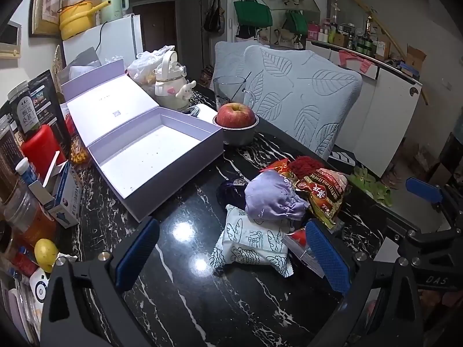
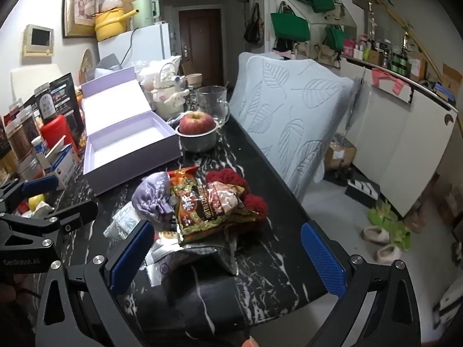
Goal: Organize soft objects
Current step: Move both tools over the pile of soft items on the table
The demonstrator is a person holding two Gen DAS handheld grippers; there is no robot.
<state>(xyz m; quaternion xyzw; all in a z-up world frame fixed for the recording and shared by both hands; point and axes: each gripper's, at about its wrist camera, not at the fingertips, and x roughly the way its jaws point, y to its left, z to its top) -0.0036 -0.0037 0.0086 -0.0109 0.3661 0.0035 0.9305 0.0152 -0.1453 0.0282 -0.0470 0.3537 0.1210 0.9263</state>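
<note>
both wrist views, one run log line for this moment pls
left gripper: open, empty | right gripper: open, empty | soft pile: on table | lavender box: open, empty

Both wrist views looked forward, low and close over the tabletop [image 1: 202, 303], sharing the lavender box [image 1: 150, 156] and snack pile [image 2: 208, 202].

Ahead of the left gripper [image 1: 231, 248], the lilac cloth bundle [image 1: 270, 199] covers most of a dark blue thing [image 1: 230, 192], so its kind cannot be told. The snack bag [image 1: 321, 193] hides all but a corner of the red woolly piece [image 1: 303, 163]. The gripper's right finger [image 1: 327, 257] cuts off a clear packet [image 1: 298, 244]. Just ahead of the right gripper [image 2: 228, 256], a silver sachet [image 2: 162, 263] lies partly behind its left finger [image 2: 130, 257], print too small to read.
</note>
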